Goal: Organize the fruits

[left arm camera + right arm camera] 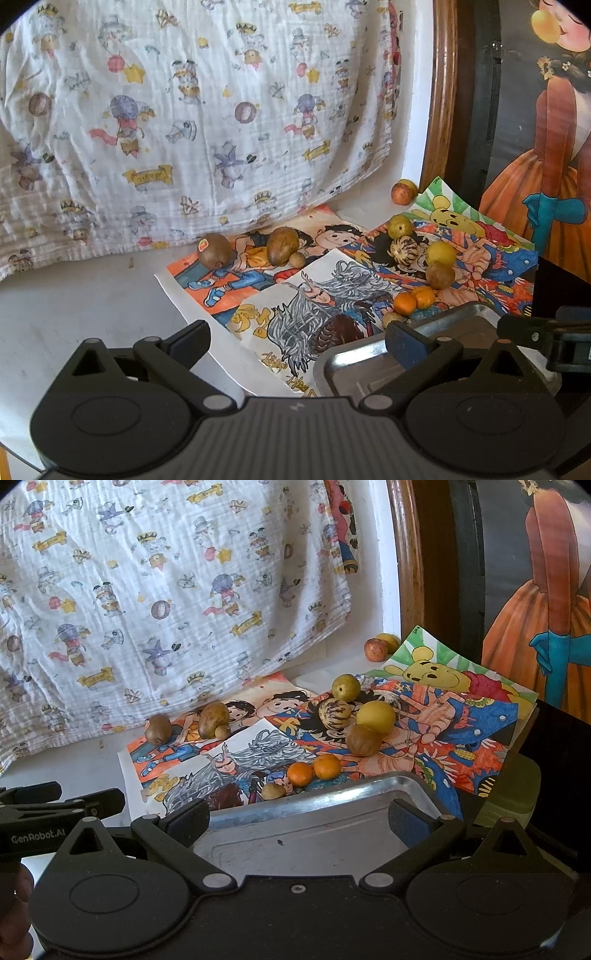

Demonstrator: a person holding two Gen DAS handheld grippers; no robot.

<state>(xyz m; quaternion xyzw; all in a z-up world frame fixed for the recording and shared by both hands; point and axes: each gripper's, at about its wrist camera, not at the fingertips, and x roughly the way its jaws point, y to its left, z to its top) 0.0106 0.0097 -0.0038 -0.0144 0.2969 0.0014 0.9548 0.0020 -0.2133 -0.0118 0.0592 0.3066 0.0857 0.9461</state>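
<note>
Several fruits lie on coloured cartoon drawings (325,291). On the left are a stickered kiwi (214,251) and a brown fruit (282,245). To the right sit a striped fruit (335,710), a yellow fruit (375,717) and two oranges (300,773) close to the tray's far rim. A bare metal tray (369,781) lies just in front of my right gripper (299,806), which is open and holds nothing. My left gripper (297,328) is also open, hovering over the drawings left of the tray (461,314).
A cartoon-print cloth (184,129) drapes over the back. Two more fruits (375,649) rest by the wall near a wooden frame (441,92). A painted figure panel (546,147) stands at the right. The white surface (74,302) extends to the left.
</note>
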